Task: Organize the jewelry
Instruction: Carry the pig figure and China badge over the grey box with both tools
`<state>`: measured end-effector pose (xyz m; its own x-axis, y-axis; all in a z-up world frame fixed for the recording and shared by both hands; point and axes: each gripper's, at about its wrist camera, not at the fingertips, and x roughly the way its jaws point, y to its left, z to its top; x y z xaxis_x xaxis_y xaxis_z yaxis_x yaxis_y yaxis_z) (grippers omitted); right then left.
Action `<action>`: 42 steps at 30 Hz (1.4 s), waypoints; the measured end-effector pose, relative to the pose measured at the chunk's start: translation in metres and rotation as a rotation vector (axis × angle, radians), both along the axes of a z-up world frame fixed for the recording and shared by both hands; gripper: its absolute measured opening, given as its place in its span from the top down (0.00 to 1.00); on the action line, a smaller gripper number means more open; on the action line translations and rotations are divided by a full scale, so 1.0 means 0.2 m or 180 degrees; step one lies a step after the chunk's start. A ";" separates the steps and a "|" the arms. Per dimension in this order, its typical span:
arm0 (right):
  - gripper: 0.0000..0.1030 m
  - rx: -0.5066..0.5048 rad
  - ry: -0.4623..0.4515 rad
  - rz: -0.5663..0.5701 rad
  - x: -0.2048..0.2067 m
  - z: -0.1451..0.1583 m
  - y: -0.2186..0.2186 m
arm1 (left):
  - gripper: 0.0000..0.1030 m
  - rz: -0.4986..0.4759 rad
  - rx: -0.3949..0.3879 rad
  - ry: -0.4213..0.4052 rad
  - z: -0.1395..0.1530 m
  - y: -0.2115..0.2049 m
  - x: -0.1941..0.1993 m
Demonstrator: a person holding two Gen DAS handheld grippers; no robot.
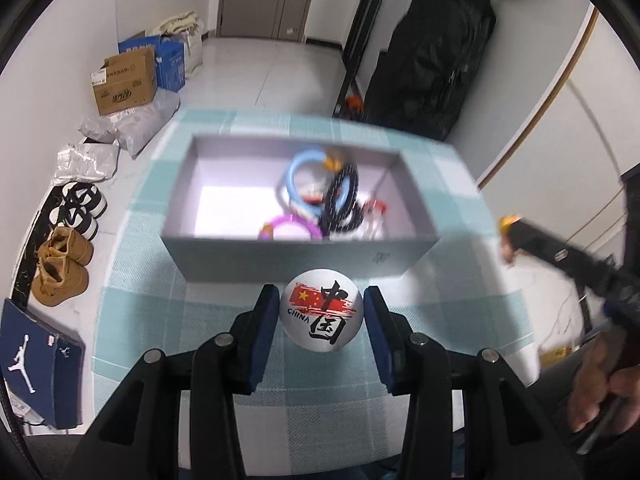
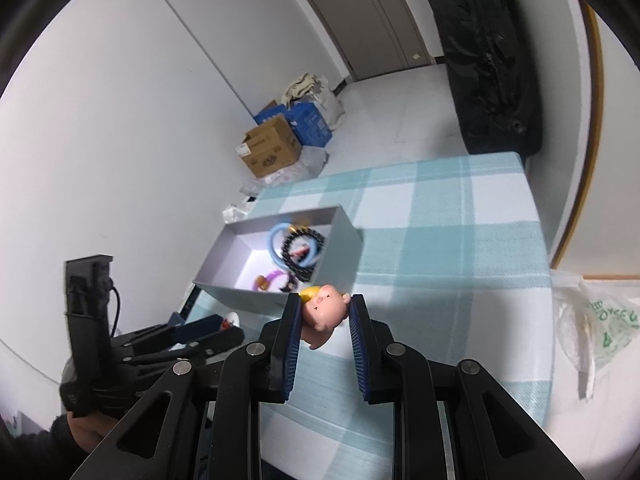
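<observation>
My left gripper point(image 1: 322, 300) is shut on a round white badge point(image 1: 321, 312) printed with a red flag and "CHINA", held just in front of the grey box point(image 1: 296, 250). The box holds a blue ring point(image 1: 298, 176), a black beaded bracelet point(image 1: 344, 196) and a purple ring point(image 1: 292, 226). My right gripper point(image 2: 325, 308) is shut on a pink pig charm point(image 2: 326, 312) with a yellow part, held above the cloth near the box point(image 2: 340, 248). The right gripper also shows at the right of the left wrist view point(image 1: 505, 228).
The box stands on a table with a teal and white checked cloth point(image 1: 132, 308). Shoes point(image 1: 64, 264), cardboard boxes point(image 1: 124, 80) and bags lie on the floor to the left. A black suitcase point(image 1: 436, 64) stands behind the table. A plastic bag point(image 2: 592, 320) lies right.
</observation>
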<state>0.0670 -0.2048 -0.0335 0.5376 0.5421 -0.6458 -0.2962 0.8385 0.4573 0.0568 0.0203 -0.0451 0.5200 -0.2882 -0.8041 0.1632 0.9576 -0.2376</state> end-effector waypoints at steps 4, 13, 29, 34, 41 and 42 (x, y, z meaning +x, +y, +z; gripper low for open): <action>0.78 0.0044 -0.0007 0.0076 0.03 0.00 0.08 | 0.63 0.0037 -0.0123 -0.0129 0.05 0.02 0.03; 0.78 0.0094 0.0020 0.0185 0.13 0.02 0.21 | 0.63 0.0184 -0.0355 -0.0218 0.07 0.11 0.11; 0.78 0.0173 0.0166 0.0206 0.33 -0.04 0.32 | 0.63 0.0403 -0.0423 -0.0052 0.02 0.15 0.30; 0.78 0.0184 0.0211 0.0241 0.35 -0.06 0.34 | 0.63 0.0430 -0.0403 -0.0018 0.00 0.15 0.32; 0.78 0.0142 0.0317 0.0236 0.40 -0.10 0.34 | 0.63 0.0421 -0.0414 0.0059 -0.02 0.14 0.37; 0.78 0.0147 0.0335 0.0230 0.41 -0.11 0.34 | 0.63 0.0423 -0.0415 0.0076 -0.02 0.13 0.38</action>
